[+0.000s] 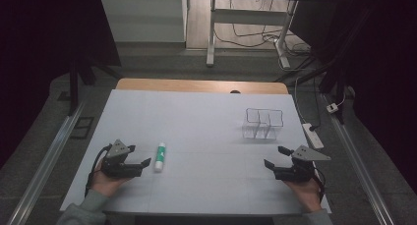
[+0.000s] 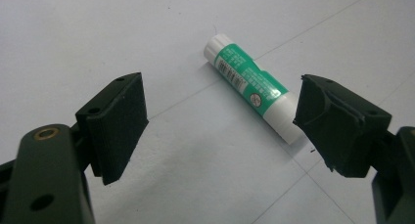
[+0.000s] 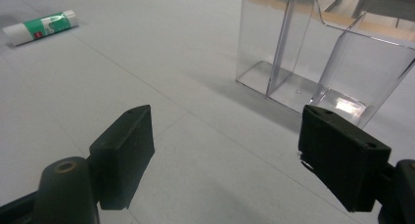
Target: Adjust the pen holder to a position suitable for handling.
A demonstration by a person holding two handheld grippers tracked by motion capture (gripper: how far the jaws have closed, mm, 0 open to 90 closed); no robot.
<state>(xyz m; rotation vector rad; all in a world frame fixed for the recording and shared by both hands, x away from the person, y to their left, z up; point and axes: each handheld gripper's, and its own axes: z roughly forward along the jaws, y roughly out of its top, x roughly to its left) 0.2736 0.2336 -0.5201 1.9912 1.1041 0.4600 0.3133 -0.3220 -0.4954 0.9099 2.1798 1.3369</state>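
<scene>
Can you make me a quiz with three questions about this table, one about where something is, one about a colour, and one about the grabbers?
1. Where does the glue stick lie?
A. inside the clear organizer
B. on the white table near the left gripper
C. in the right gripper

2. What colour is the glue stick's label?
A. green
B. red
C. yellow

3. How are the left gripper and the right gripper?
A. both shut
B. both open and empty
C. one holds the stick

Answers:
1 B, it lies flat on the table just ahead of the left jaws, far from the clear organizer.
2 A, the band is green between white ends.
3 B, each pair of jaws stands wide apart with nothing between.
</scene>
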